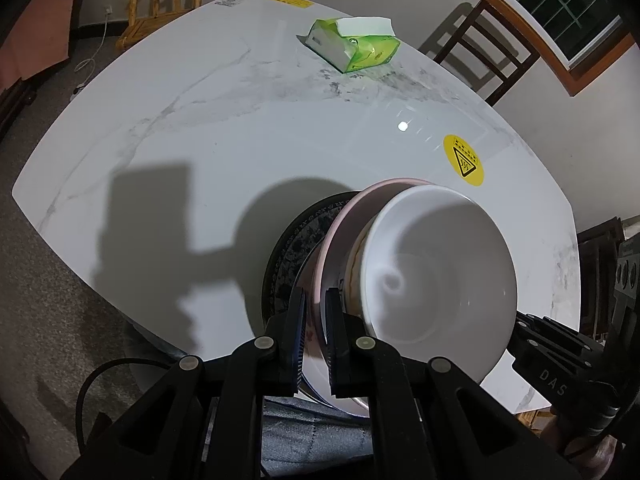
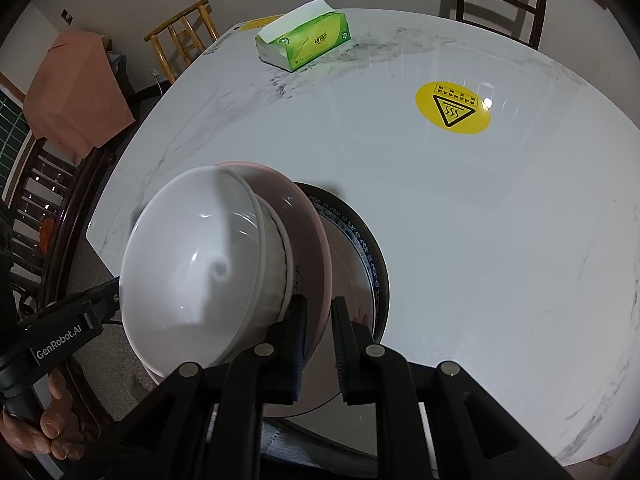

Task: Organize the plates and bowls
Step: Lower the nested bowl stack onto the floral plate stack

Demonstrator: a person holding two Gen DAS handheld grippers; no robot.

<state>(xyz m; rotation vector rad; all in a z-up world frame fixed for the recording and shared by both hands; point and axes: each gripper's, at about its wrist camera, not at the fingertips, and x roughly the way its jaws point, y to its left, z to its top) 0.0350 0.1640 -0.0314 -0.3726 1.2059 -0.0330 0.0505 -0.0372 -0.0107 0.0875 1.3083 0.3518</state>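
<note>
A stack stands at the near edge of the white marble table [image 1: 224, 152]: a dark-rimmed patterned plate [image 1: 280, 256] at the bottom, a pink plate [image 1: 340, 224] on it, and nested white bowls [image 1: 440, 276] on top. My left gripper [image 1: 316, 316] is shut on the pink plate's rim at one side. My right gripper [image 2: 320, 320] is shut on the pink plate [image 2: 316, 240] at the opposite side. The white bowls [image 2: 192, 256] and the patterned plate [image 2: 368, 248] also show in the right wrist view. The stack looks tilted in both views.
A green tissue pack [image 1: 352, 44] lies at the table's far side. A round yellow warning sticker [image 1: 464, 160] is on the tabletop right of the stack. Wooden chairs [image 1: 164, 0] stand beyond the far edge. A dark chair [image 2: 40, 200] stands at the left.
</note>
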